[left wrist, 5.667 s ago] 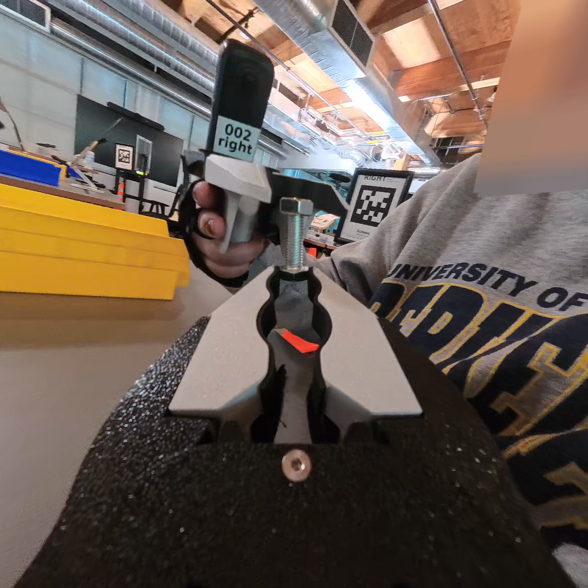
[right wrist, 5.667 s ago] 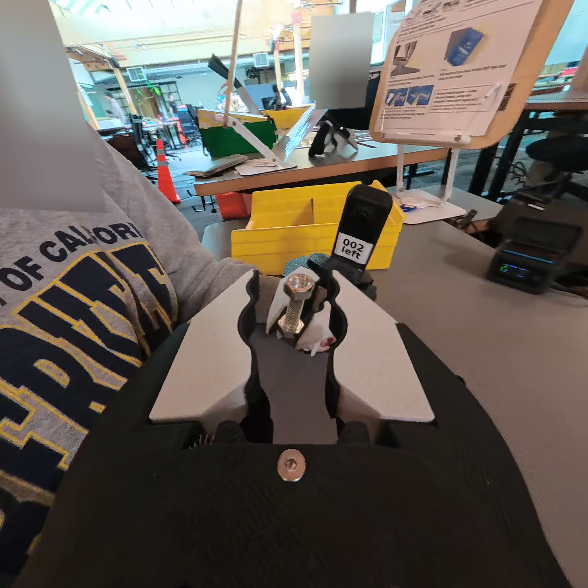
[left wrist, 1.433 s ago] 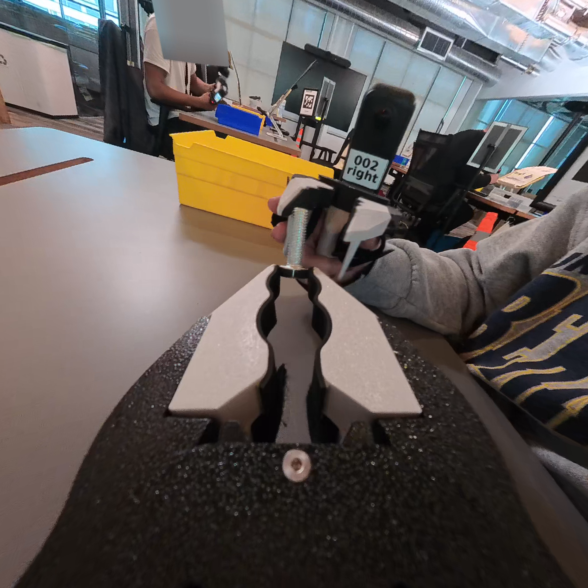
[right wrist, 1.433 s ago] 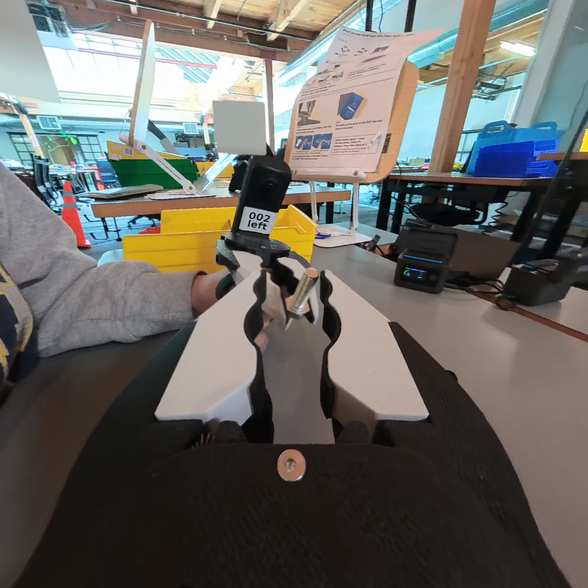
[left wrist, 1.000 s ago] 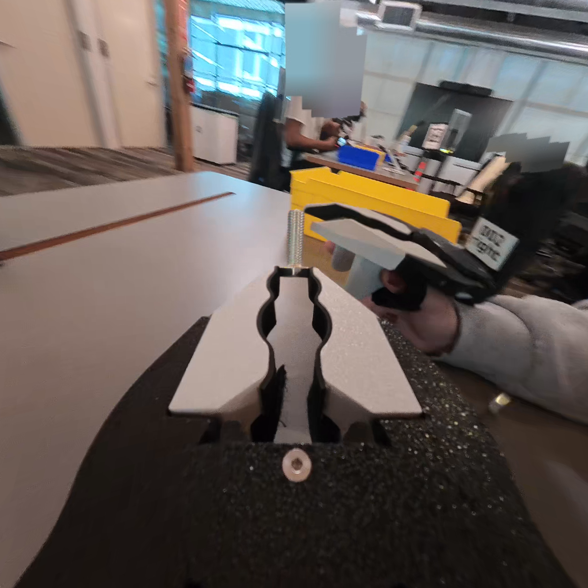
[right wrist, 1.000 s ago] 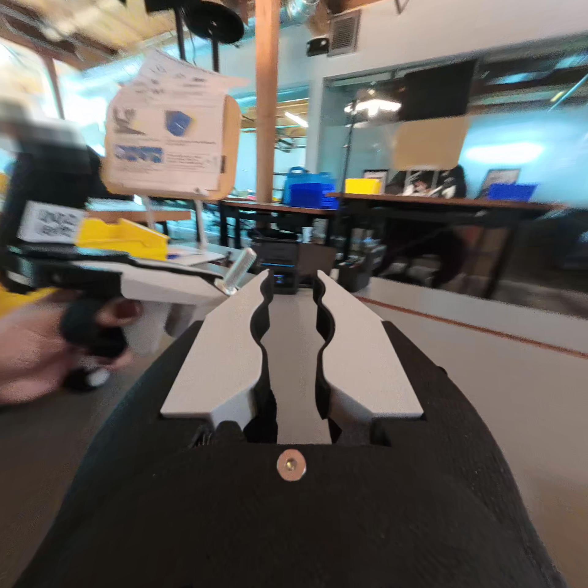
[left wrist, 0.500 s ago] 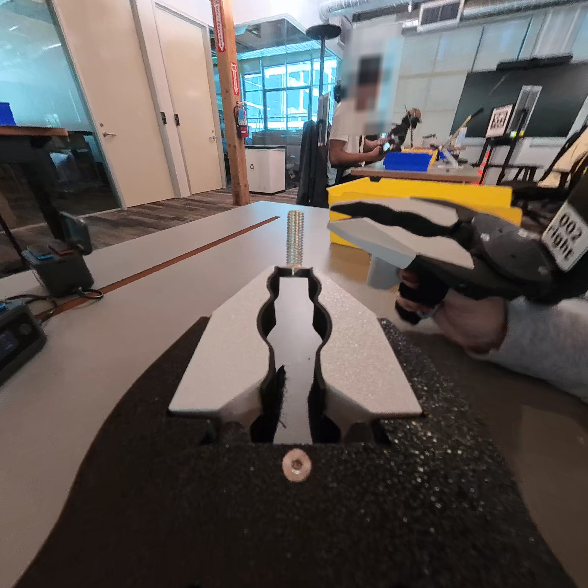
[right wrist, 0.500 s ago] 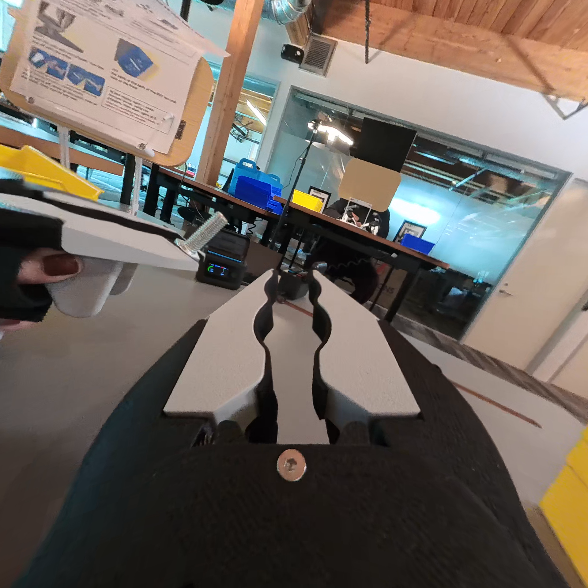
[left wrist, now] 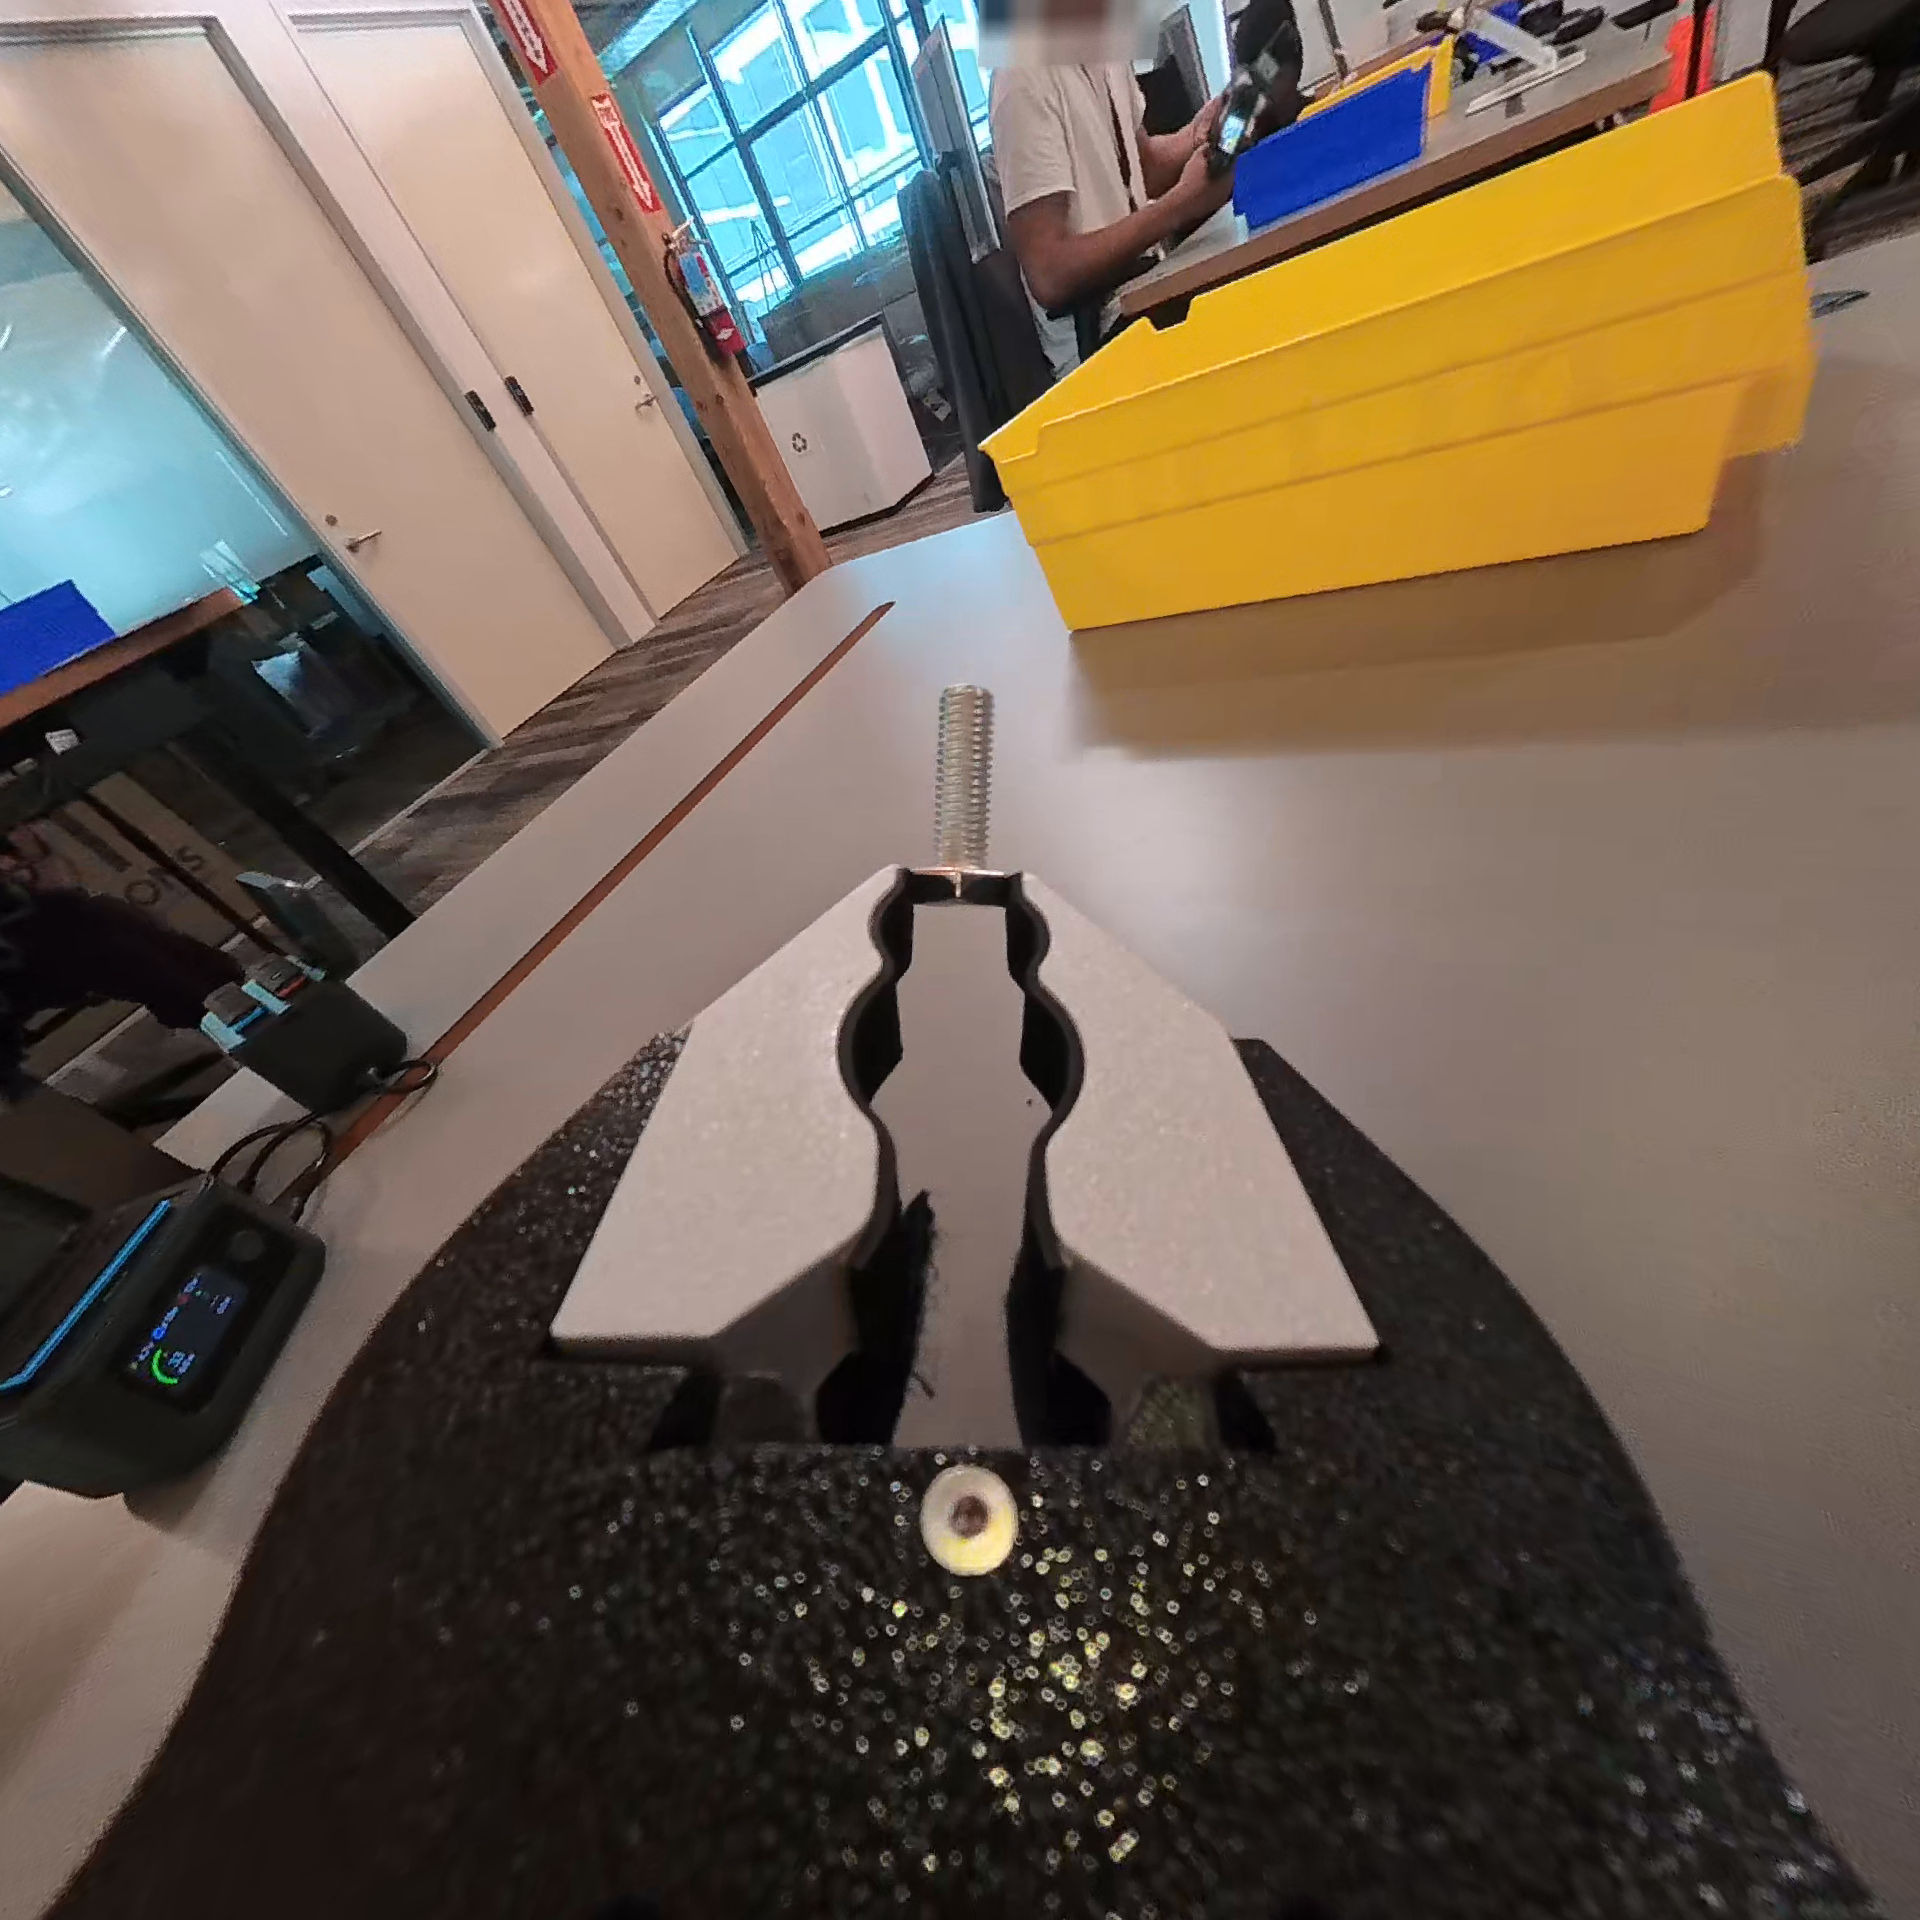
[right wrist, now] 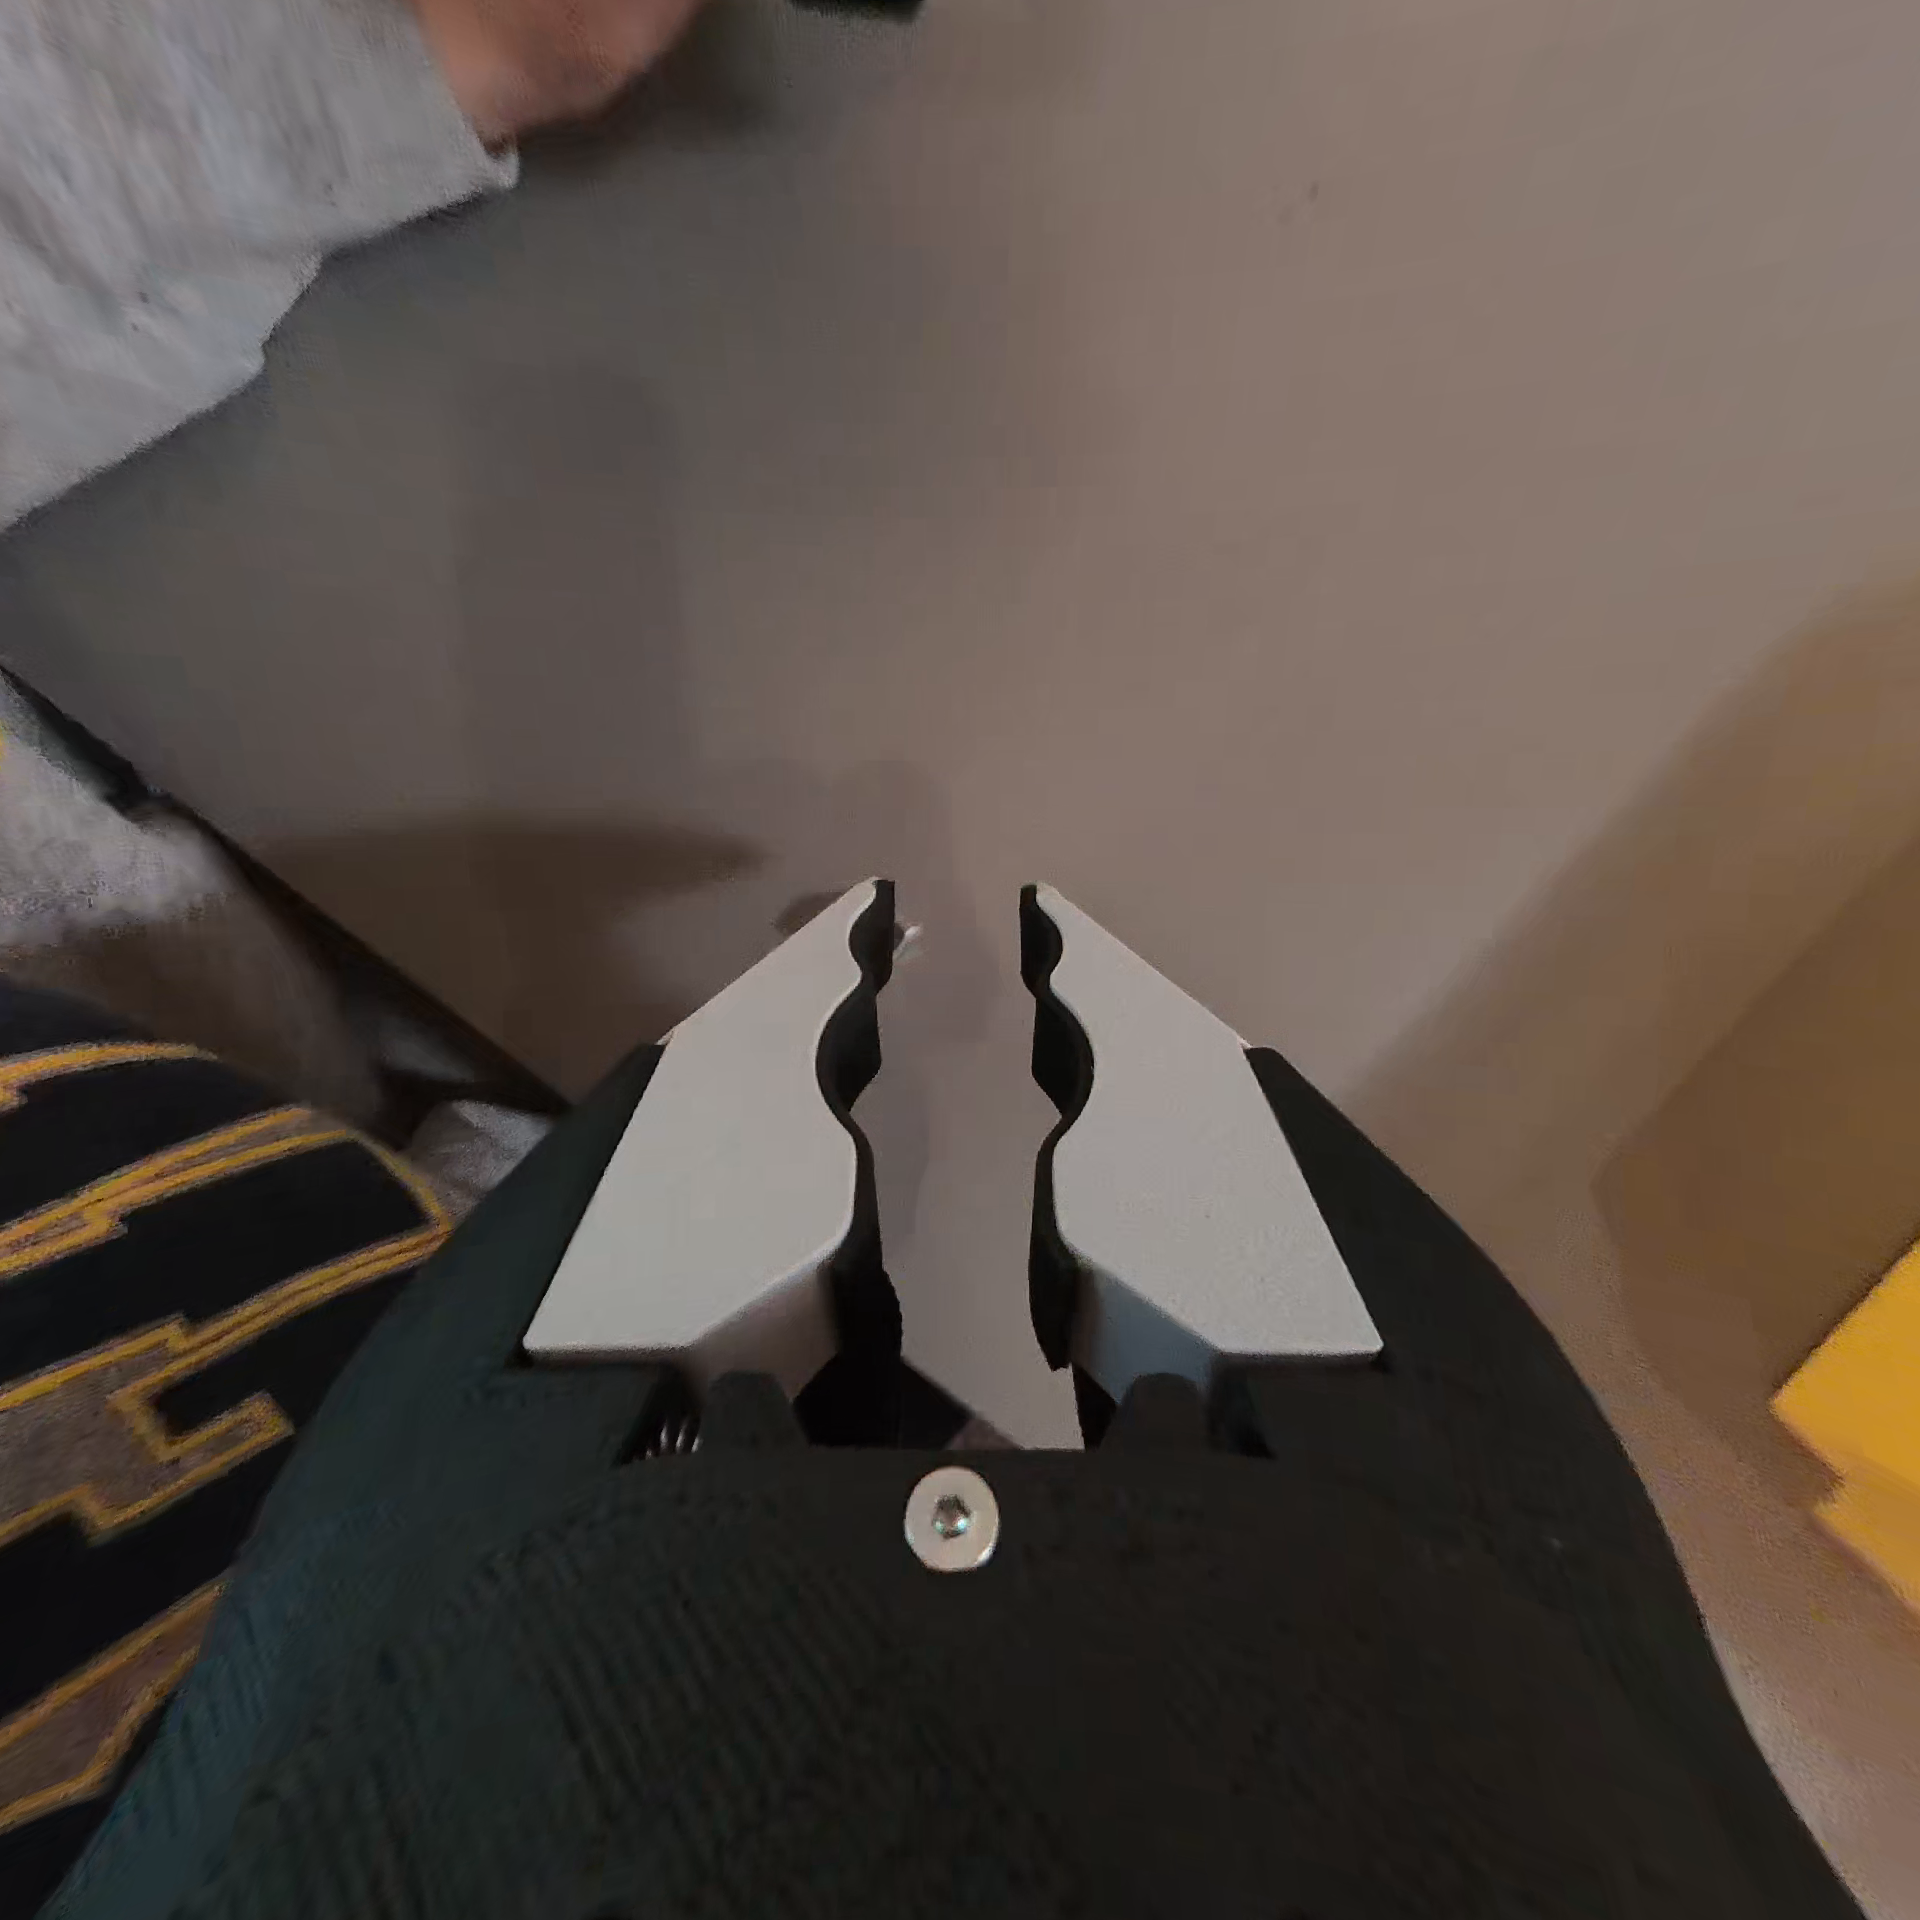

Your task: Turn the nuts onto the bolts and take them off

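Observation:
My left gripper is shut on the head of a silver bolt. The bolt's threaded shaft stands up past the fingertips, above the grey table, and has no nut on it. My right gripper is open and empty and points down at the table. A small shiny piece shows on the table just inside its left fingertip, too blurred to identify. The right gripper is out of the left wrist view.
Stacked yellow bins stand on the table at the back right, and a corner shows in the right wrist view. Two dark devices with cables sit at the left edge. A grey sleeve is at upper left. A person sits at a far desk. Spacing between my two grippers at the tips: around 20 cm.
My right gripper swung from facing the room to pointing down at the table and left the left wrist view. My left gripper kept the bolt and tilted.

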A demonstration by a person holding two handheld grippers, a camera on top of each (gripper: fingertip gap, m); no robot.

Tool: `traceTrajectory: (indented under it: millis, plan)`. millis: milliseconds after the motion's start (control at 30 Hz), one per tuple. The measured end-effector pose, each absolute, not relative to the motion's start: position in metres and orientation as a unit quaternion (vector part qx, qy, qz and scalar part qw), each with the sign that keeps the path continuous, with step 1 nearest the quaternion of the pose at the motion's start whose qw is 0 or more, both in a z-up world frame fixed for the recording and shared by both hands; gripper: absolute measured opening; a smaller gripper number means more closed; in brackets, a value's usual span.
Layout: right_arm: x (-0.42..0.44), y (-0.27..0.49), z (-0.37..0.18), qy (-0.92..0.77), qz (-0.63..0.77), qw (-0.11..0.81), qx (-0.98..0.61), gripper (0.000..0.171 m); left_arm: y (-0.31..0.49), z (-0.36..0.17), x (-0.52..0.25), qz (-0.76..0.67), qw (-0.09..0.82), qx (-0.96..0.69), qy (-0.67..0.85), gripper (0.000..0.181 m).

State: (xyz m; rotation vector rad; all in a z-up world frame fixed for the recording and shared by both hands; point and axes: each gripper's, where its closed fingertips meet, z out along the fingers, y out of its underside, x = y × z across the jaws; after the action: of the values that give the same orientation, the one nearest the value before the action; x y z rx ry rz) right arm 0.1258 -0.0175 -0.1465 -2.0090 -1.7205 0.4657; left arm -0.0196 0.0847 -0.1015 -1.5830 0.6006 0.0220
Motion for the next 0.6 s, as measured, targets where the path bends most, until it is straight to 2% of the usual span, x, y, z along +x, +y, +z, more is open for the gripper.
traceTrajectory:
  millis: [33,200,333,467,600]
  plan:
    - [0.128,-0.024,-0.151,-0.615,0.176,0.213,-0.739,0.024,0.084,-0.102,-0.019,0.008,0.662,-0.701,0.265,0.015]
    - [0.132,-0.034,-0.175,-0.57,0.194,0.177,-0.779,0.028,0.083,-0.102,-0.015,0.01,0.659,-0.699,0.277,0.015]
    - [0.136,-0.026,-0.179,-0.573,0.168,0.189,-0.779,0.017,0.082,-0.104,-0.006,0.011,0.652,-0.697,0.298,0.015]
    - [0.142,-0.009,-0.176,-0.661,0.061,0.252,-0.704,0.006,0.08,-0.106,0.0,0.022,0.646,-0.694,0.316,0.015]
    - [0.145,-0.011,-0.183,-0.77,-0.048,0.27,-0.576,0.007,0.08,-0.107,0.004,0.021,0.642,-0.694,0.324,0.015]
